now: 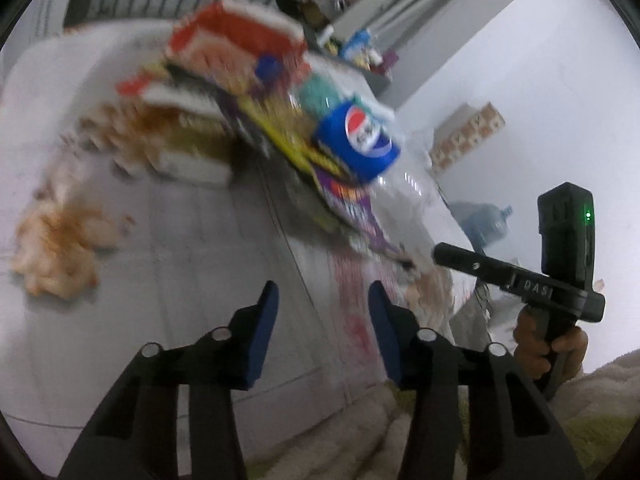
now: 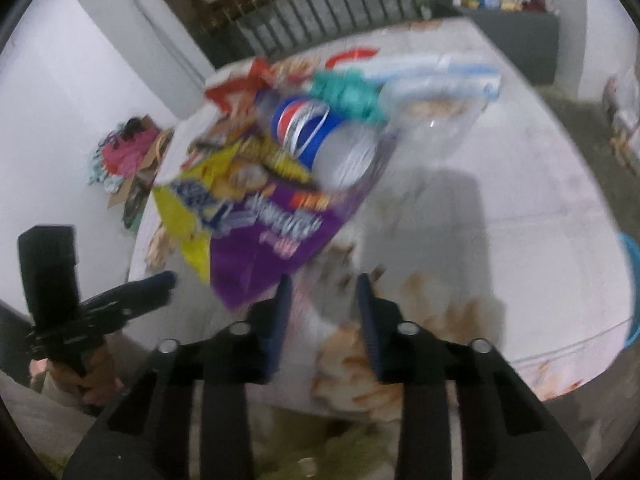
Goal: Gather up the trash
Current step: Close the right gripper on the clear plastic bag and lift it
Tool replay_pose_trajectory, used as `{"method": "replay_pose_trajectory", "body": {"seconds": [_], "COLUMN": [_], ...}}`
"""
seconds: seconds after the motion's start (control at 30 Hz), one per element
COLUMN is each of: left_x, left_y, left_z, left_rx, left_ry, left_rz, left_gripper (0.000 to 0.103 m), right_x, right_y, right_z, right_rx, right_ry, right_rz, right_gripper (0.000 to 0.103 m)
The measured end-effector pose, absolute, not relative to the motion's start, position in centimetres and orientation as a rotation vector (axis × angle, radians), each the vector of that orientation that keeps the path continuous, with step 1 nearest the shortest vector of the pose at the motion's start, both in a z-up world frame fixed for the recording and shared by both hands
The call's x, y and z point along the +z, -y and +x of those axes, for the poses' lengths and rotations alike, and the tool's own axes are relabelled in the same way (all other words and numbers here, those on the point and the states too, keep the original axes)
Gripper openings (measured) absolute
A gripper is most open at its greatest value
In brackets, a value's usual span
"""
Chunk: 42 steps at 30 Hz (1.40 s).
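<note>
step: approach phase of trash collection, nothing picked up yet, judging by empty jaws on both sides
surface: white table point(image 1: 120, 280), stained, littered; both views motion-blurred
trash pile: heaped mid-table, well ahead of both tools; pepsi bottle point(image 1: 356, 140) lying on top, purple snack bag point(image 2: 276, 240) and yellow wrapper point(image 2: 192, 216) under it, red-and-white carton point(image 1: 236, 40) at far end, teal crumpled item point(image 2: 348, 96) just beside bottle
loose scraps: stained crumpled tissue point(image 1: 56, 248) apart from pile on left-view side; another soiled wad point(image 2: 348, 356) right below right tool's fingers
left gripper point(image 1: 323, 332): jaws partly parted, blue pads clear of everything, only bare tabletop between them; pointed down toward table edge near purple bag
right gripper point(image 2: 324, 320): jaws narrow but not shut, nothing pinched; soiled wad seen through gap, contact not confirmable through blur
hands: person's hand point(image 1: 552, 344) on right tool's handle, visible in left view
likely target: right side probably the wad beneath it; left side probably purple bag corner; guess only
next move needs: re-spreading of jaws before contact, since present gaps look too tight for bag or bottle; lower onto one item, pinch thin edge rather than bulk
risk: bottle rolling off heap if bag tugged from below
bin: none identifiable in either view
</note>
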<state>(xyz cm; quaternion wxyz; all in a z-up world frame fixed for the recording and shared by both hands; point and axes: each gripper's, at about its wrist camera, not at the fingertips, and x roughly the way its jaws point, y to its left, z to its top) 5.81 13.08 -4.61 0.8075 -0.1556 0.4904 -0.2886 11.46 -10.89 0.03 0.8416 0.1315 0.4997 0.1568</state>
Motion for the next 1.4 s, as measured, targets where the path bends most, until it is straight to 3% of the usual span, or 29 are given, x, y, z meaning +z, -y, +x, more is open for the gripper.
{"method": "replay_pose_trajectory", "body": {"seconds": [0.3, 0.77, 1.0, 1.07, 1.23, 1.27, 1.4], "left_x": [-7.2, -7.7, -9.8, -9.9, -8.9, -8.5, -6.6], "left_y": [-11.3, -12.2, -14.5, -14.1, -11.9, -11.2, -9.4], "left_z": [6.9, 8.1, 8.2, 8.2, 7.6, 7.4, 6.0], "left_rx": [-0.726, -0.712, -0.935, -0.921, -0.825, -0.794, -0.802], "left_ry": [-1.156, -1.234, -1.289, -1.301, -1.316, -1.327, -1.329], "left_rz": [-0.447, -0.621, -0.981, -0.948, -0.703, -0.614, -0.474], "left_gripper": [0.037, 0.037, 0.035, 0.035, 0.019, 0.009, 0.006], "right_x": [-3.0, -4.1, -4.3, -4.3, -4.3, -4.3, -3.8], "right_y": [8.5, 9.0, 9.8, 10.0, 10.3, 10.3, 10.0], "right_z": [11.7, 12.0, 12.0, 12.0, 11.9, 11.8, 11.0], "right_rx": [0.415, 0.439, 0.451, 0.456, 0.456, 0.457, 0.462], "right_ry": [-1.148, -1.156, -1.149, -1.149, -1.151, -1.156, -1.178], "right_rz": [0.271, 0.273, 0.300, 0.304, 0.298, 0.297, 0.279], "right_gripper": [0.003, 0.000, 0.000, 0.000, 0.000, 0.000, 0.000]}}
